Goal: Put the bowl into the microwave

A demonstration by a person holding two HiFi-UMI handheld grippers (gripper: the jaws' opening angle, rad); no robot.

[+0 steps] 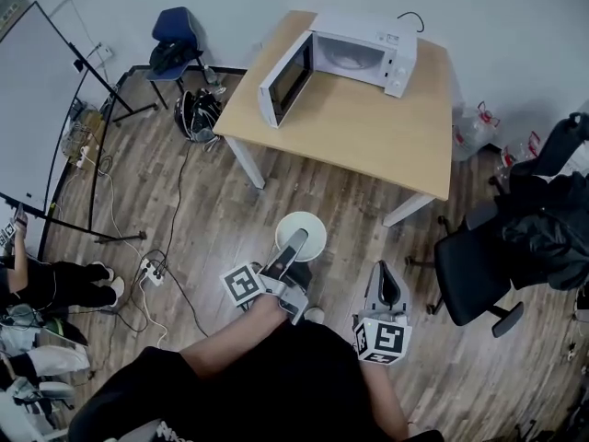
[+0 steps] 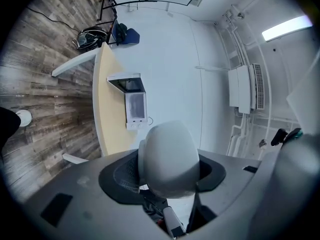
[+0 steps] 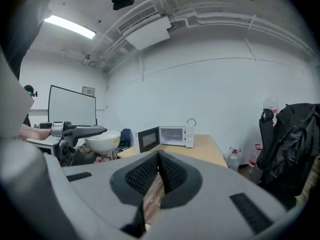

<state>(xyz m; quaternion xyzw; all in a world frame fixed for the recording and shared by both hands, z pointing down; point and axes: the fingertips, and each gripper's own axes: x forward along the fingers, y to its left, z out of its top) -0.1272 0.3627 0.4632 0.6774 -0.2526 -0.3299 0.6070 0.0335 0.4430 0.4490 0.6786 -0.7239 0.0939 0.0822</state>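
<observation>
A white bowl point(image 1: 300, 236) is clamped by its rim in my left gripper point(image 1: 291, 250), held over the wooden floor short of the table. In the left gripper view the bowl point(image 2: 169, 159) fills the space between the jaws, with my left gripper point(image 2: 167, 170) shut on it. The white microwave point(image 1: 354, 55) stands on the light wooden table point(image 1: 368, 136) with its door point(image 1: 285, 83) swung wide open. My right gripper point(image 1: 386, 288) hangs to the right, jaws together and empty. From the right gripper view point(image 3: 158, 159) I see the bowl point(image 3: 102, 141) and the microwave point(image 3: 172, 136).
A black office chair point(image 1: 474, 270) draped with a dark jacket point(image 1: 552, 219) stands right of the table. Water bottles point(image 1: 474, 127) sit by the wall. A whiteboard point(image 1: 37, 109), a blue chair point(image 1: 177, 35), cables with a power strip point(image 1: 150, 272), and a seated person point(image 1: 46, 288) are at the left.
</observation>
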